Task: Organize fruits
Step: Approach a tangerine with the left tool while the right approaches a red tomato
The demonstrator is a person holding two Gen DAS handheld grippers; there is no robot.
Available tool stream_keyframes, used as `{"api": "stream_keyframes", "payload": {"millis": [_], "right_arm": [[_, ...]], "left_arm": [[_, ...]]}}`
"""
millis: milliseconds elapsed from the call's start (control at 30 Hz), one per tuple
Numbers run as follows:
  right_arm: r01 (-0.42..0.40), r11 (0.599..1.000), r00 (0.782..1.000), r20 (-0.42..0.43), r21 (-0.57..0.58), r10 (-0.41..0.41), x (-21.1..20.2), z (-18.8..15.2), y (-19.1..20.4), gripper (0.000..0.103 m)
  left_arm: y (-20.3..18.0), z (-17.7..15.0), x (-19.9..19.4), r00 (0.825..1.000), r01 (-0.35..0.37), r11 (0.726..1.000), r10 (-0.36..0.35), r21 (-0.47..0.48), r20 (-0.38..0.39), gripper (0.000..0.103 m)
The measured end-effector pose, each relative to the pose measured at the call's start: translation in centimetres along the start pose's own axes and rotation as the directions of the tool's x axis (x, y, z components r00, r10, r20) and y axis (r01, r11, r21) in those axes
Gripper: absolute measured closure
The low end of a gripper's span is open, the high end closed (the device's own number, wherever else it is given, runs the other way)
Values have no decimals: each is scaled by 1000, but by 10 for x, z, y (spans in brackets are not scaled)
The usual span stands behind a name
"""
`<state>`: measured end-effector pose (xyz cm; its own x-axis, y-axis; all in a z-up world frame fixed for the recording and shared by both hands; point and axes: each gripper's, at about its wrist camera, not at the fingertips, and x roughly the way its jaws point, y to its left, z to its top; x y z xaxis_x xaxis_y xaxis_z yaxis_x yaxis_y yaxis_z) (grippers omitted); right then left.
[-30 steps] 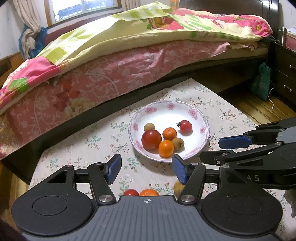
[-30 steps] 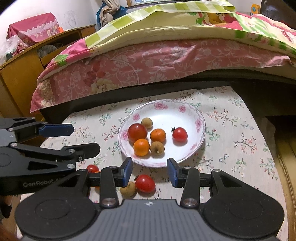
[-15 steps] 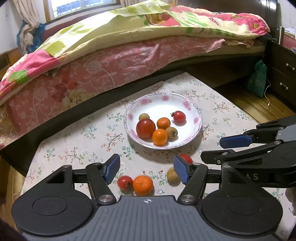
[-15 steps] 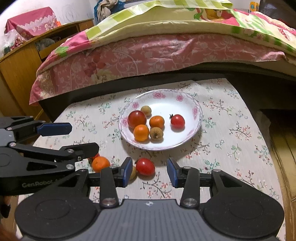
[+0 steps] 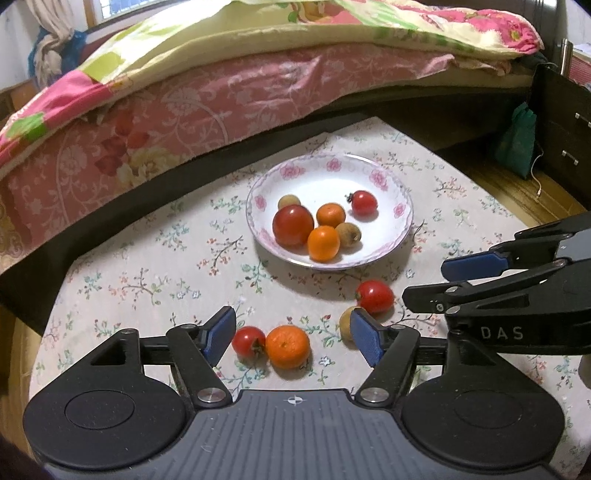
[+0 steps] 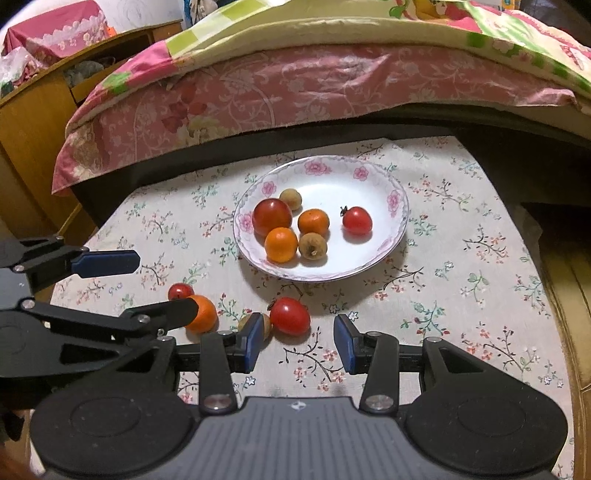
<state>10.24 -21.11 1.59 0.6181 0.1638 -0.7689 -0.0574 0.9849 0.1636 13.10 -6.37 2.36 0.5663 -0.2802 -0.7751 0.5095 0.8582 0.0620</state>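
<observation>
**Bedroom, bed behind the bench**

A bed (image 5: 229,92) with a pink floral sheet and a green-pink quilt (image 6: 332,22) runs along the bench's (image 5: 122,280) far edge. A wooden cabinet (image 6: 33,122) stands left, dark drawers (image 5: 565,133) right, over wooden floor (image 5: 491,177).

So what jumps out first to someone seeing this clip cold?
The flowered plate mid-table, holding six small fruits. Nearer the camera, four more lie loose on the floral tablecloth: a tomato, an orange, a smaller tomato and a brown fruit, ahead of both grippers' opening jaws.
</observation>
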Motion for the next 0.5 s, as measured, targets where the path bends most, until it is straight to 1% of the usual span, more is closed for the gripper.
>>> {"api": "stream_keyframes", "payload": {"millis": [267, 500], "right_arm": [[-10, 1000, 1000, -19, 0, 10, 11, 1, 0, 62], [-16, 1000, 999, -30, -23, 15, 20, 1, 2, 62]], "left_arm": [[4, -5, 12, 999, -4, 1000, 4, 2, -39, 28], [8, -11, 21, 997, 2, 1000, -1, 10, -73, 27]]}}
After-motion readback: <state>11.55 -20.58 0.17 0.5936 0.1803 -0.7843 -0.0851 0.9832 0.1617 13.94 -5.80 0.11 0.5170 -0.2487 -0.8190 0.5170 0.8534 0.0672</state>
